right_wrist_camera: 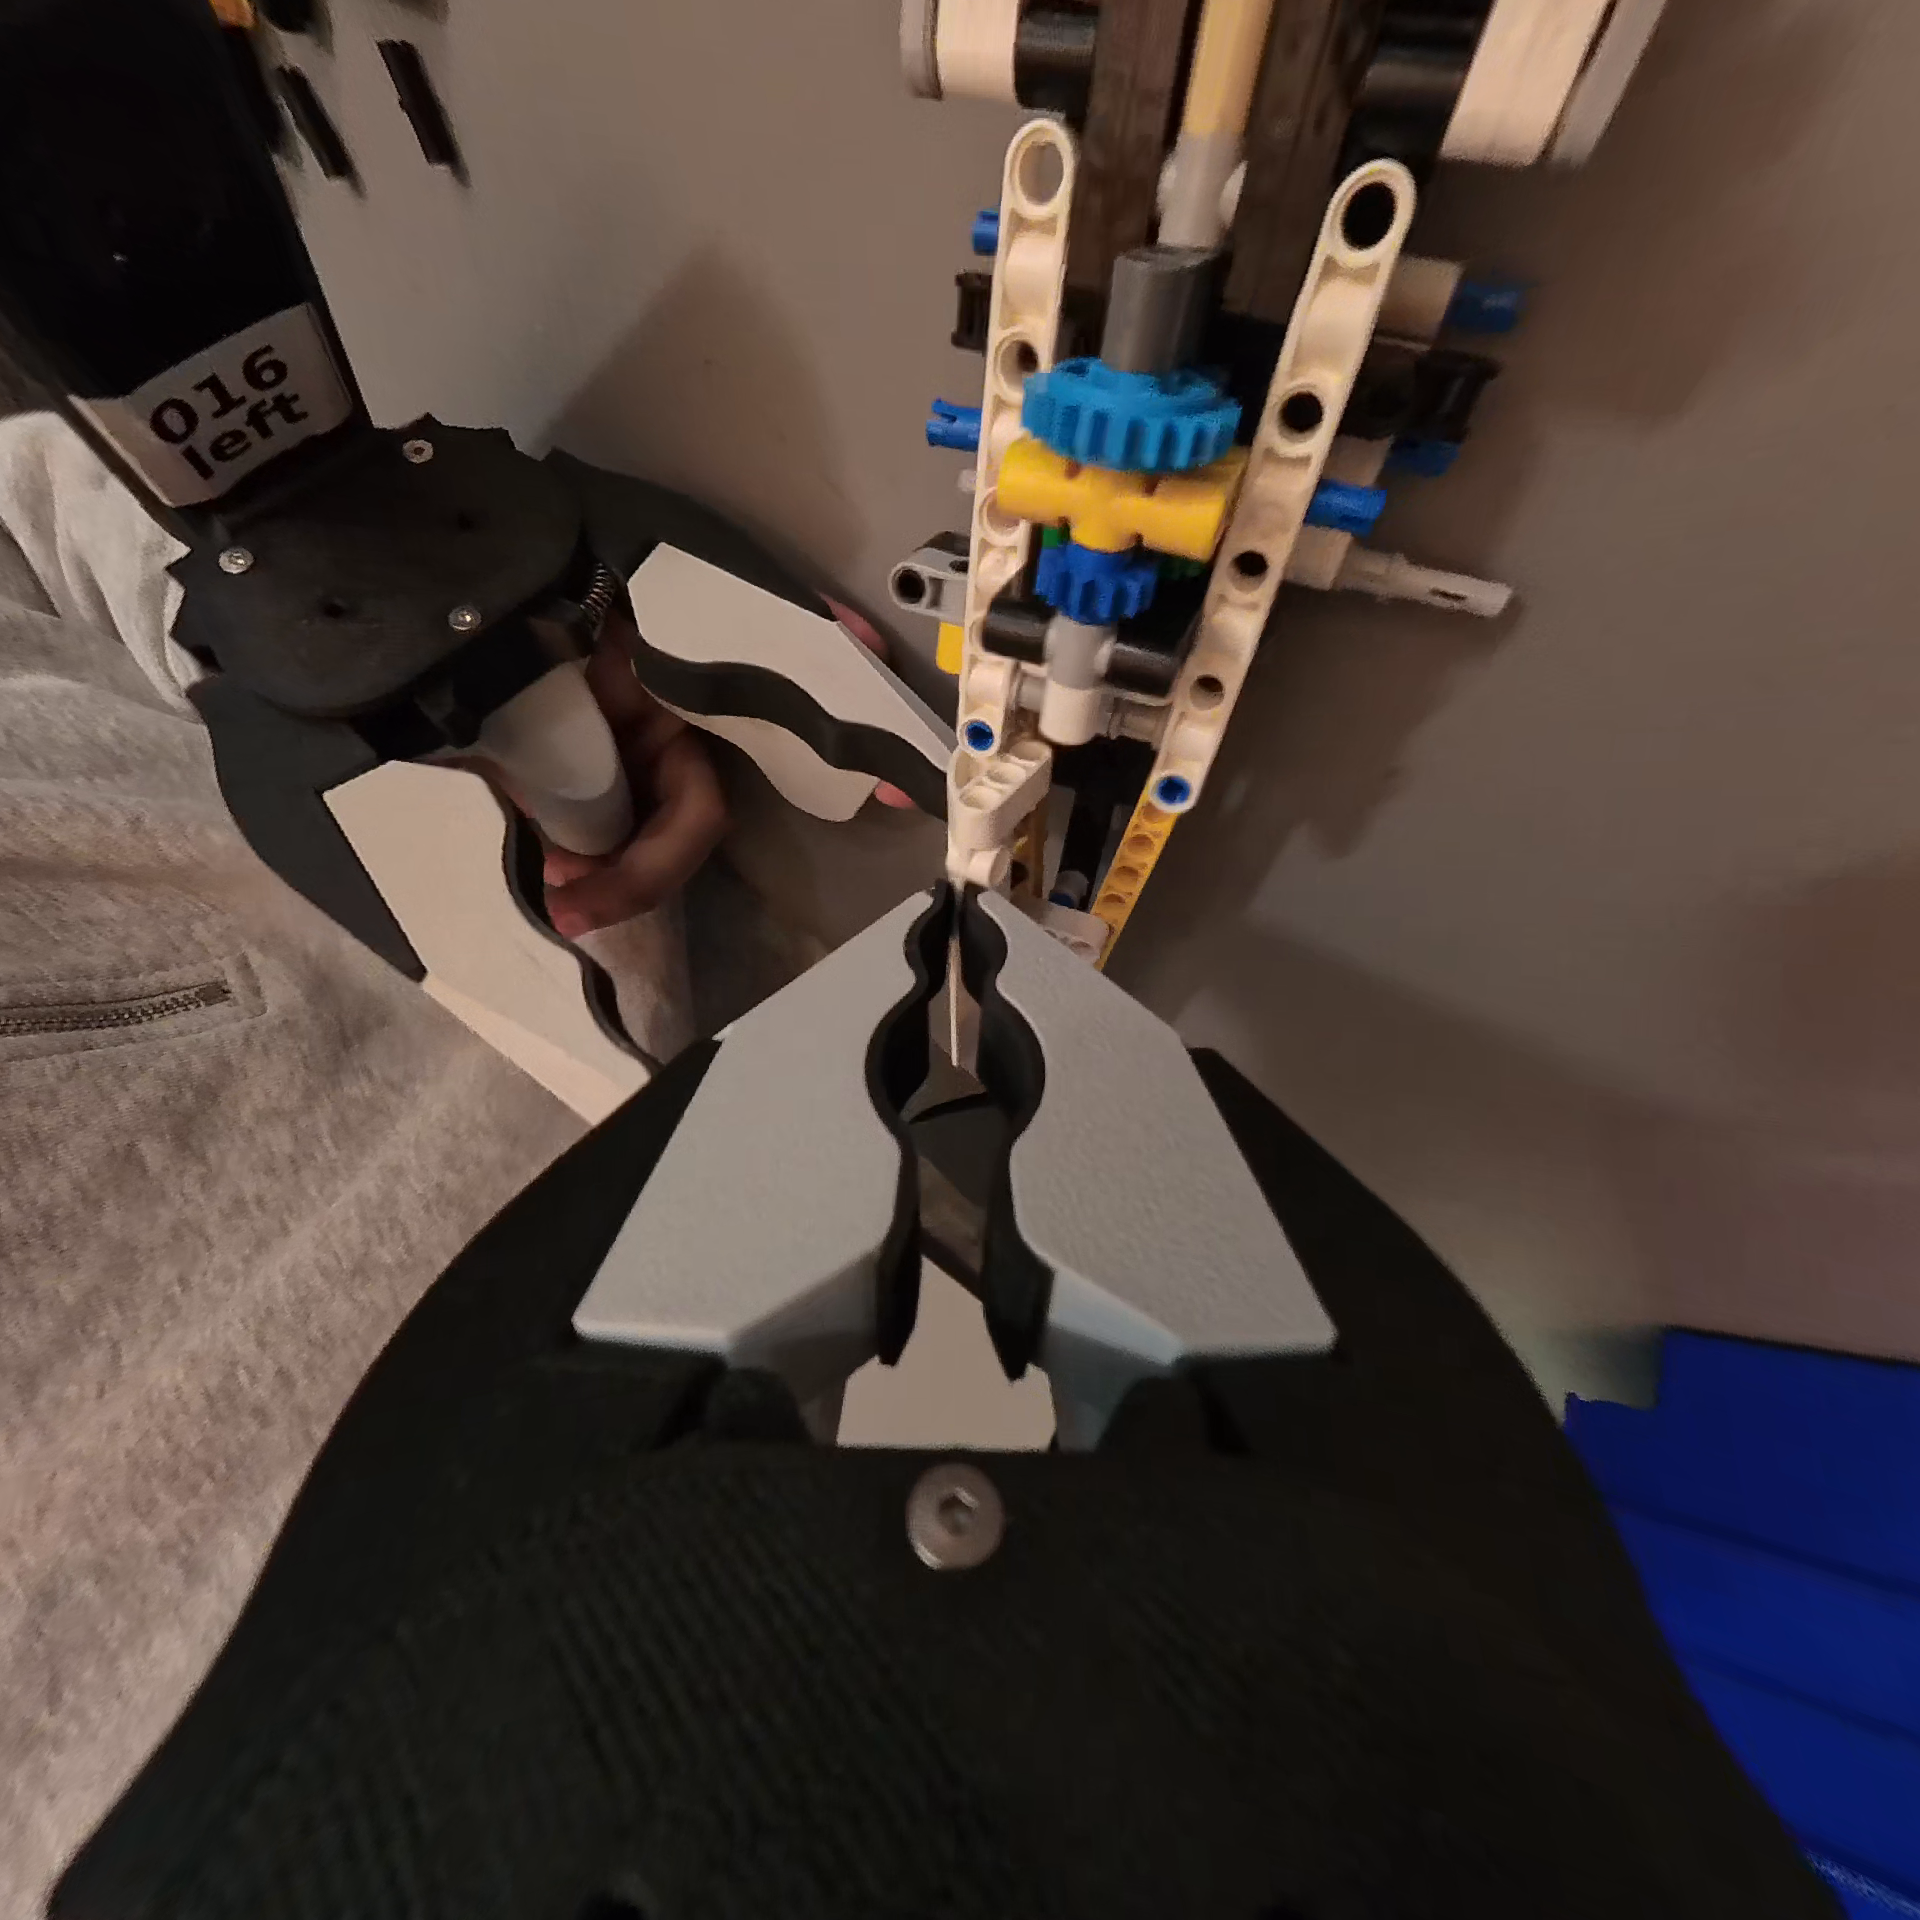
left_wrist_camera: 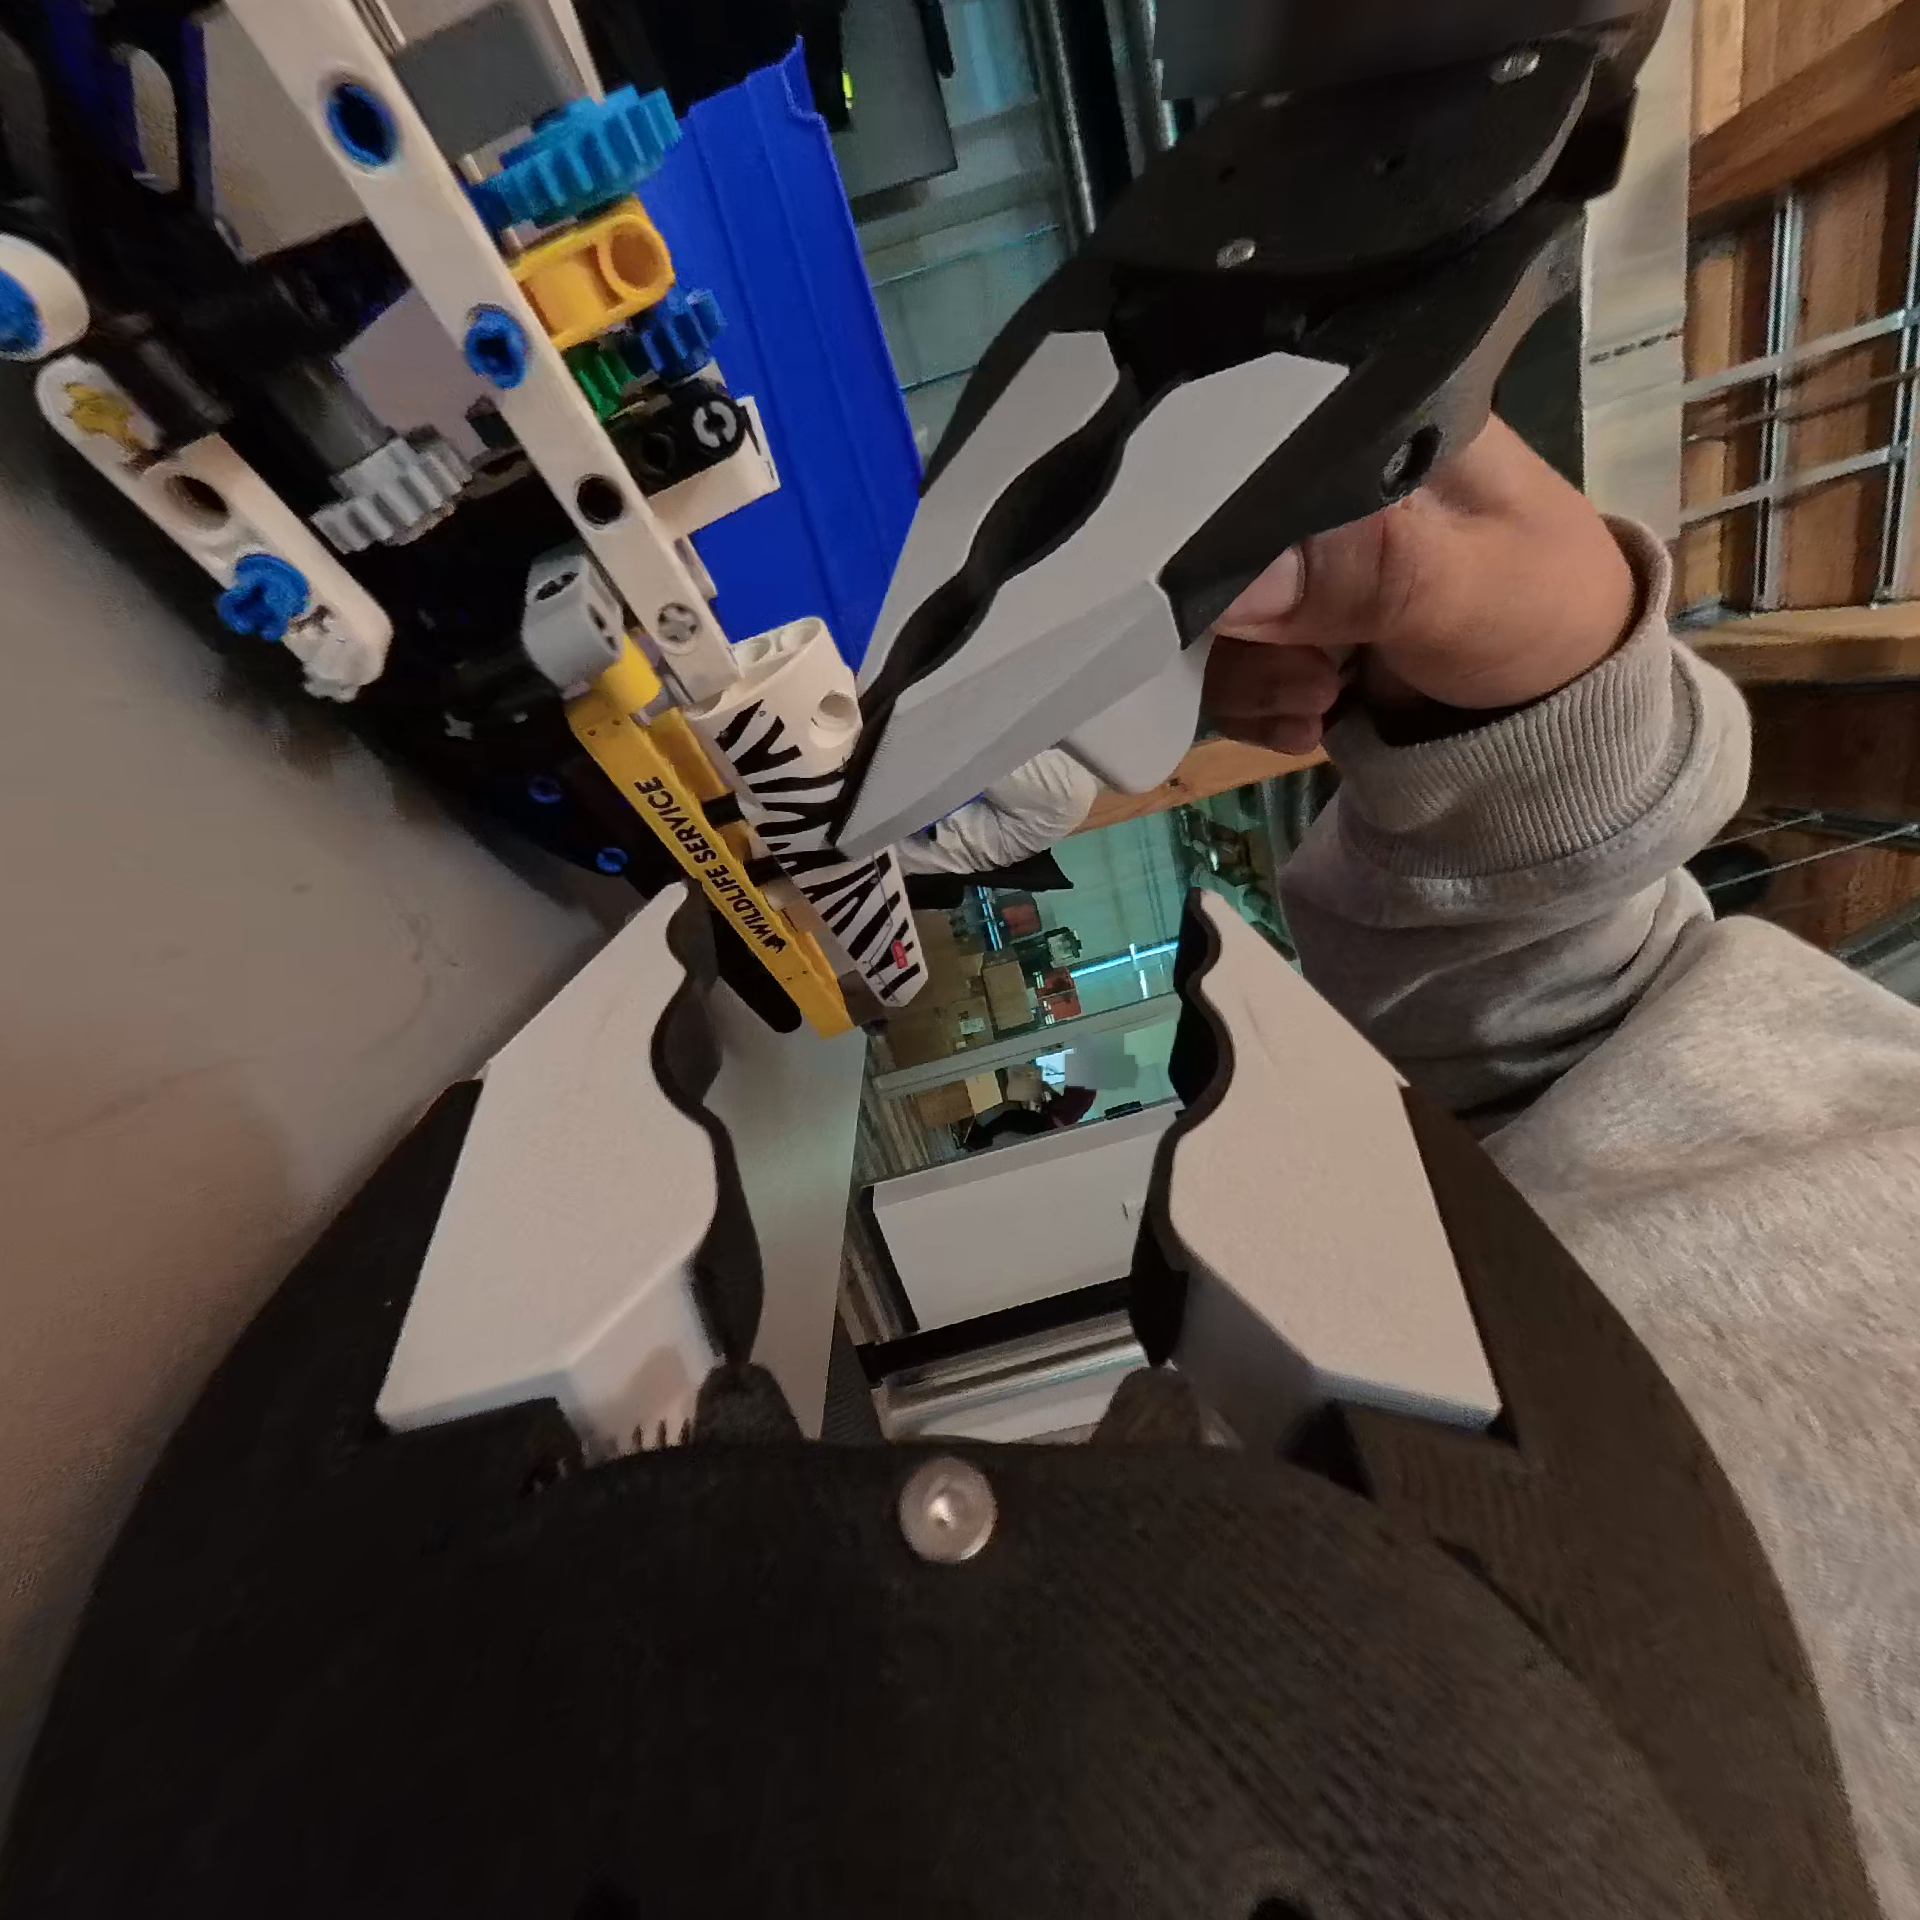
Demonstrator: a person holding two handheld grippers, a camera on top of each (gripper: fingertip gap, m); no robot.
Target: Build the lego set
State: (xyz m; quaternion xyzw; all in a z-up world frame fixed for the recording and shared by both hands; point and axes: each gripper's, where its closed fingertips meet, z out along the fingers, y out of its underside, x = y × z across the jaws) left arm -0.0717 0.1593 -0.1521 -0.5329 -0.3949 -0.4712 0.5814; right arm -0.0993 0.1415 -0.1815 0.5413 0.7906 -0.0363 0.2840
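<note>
At the left of the left wrist view, the partly built lego model point(left_wrist_camera: 436, 436) lay on the grey table point(left_wrist_camera: 156, 935), with white beams, blue gears and a yellow connector visible along its frame. Its long axis ran away from both cameras, and a yellow beam point(left_wrist_camera: 717, 862) projected from the near end beside a white panel with black stripes point(left_wrist_camera: 821, 831). The left gripper point(left_wrist_camera: 940, 997) stood with its jaws spread wide and nothing between them; the model's near end lay just ahead of its left finger. Further right in that view, the right gripper point(left_wrist_camera: 883, 779) came in from above with its jaws clamped on the edge of the striped panel. The right wrist view confirmed this: the right gripper point(right_wrist_camera: 956, 904) was closed on a thin white edge, in line with the model's long axis, and the left gripper point(right_wrist_camera: 727, 842) waited open, just beside the model on its left. The right gripper was judged the working one; seating the panel would call for a push along that axis, with the left free to brace the frame.
</note>
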